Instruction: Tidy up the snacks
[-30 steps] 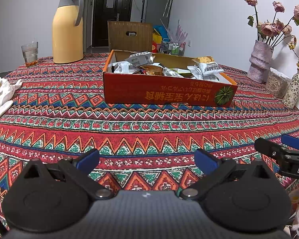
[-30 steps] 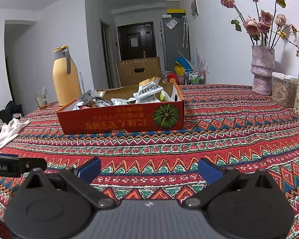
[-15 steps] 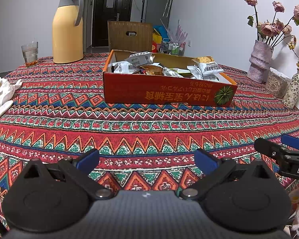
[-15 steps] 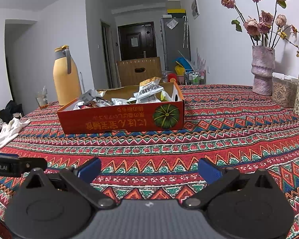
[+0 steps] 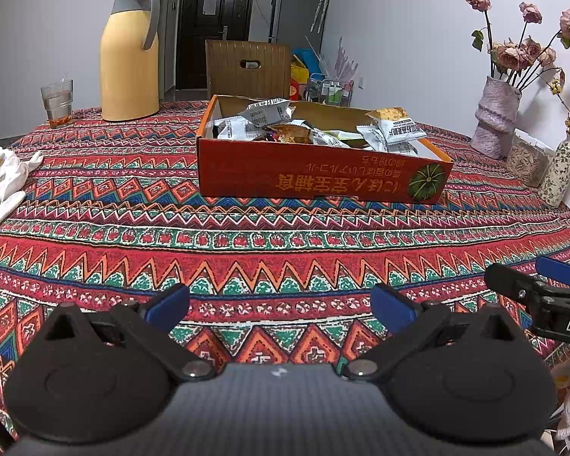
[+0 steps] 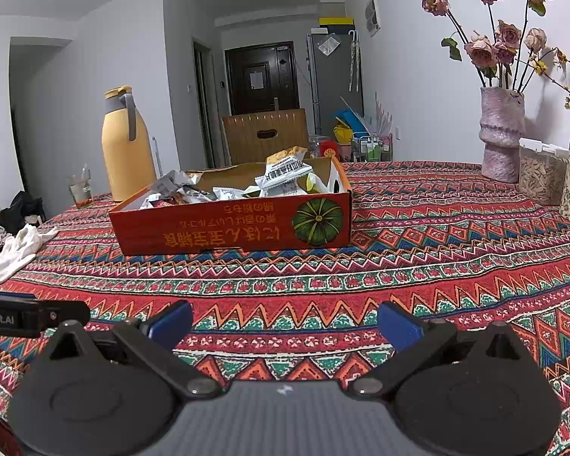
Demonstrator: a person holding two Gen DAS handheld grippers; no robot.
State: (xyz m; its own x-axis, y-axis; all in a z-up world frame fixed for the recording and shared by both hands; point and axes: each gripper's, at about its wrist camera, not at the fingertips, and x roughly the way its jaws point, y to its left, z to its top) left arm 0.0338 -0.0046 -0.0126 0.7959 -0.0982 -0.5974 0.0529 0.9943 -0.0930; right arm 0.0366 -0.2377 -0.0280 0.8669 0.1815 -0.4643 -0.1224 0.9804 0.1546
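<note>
A red cardboard box (image 5: 323, 178) with a pumpkin picture stands in the middle of the patterned tablecloth; it also shows in the right wrist view (image 6: 231, 228). Several silver and white snack packets (image 5: 393, 131) lie heaped inside it, also seen in the right wrist view (image 6: 283, 176). My left gripper (image 5: 281, 304) is open and empty, low over the cloth, well short of the box. My right gripper (image 6: 285, 321) is open and empty, likewise short of the box. The right gripper's tip shows at the right edge of the left wrist view (image 5: 532, 288).
A yellow thermos jug (image 5: 129, 53) and a glass (image 5: 57, 102) stand at the back left. A white cloth (image 5: 3, 178) lies at the left edge. Vases with dried roses (image 6: 501, 133) and a clear container (image 6: 539, 178) stand at the right. A wooden chair (image 5: 247, 64) is behind the table.
</note>
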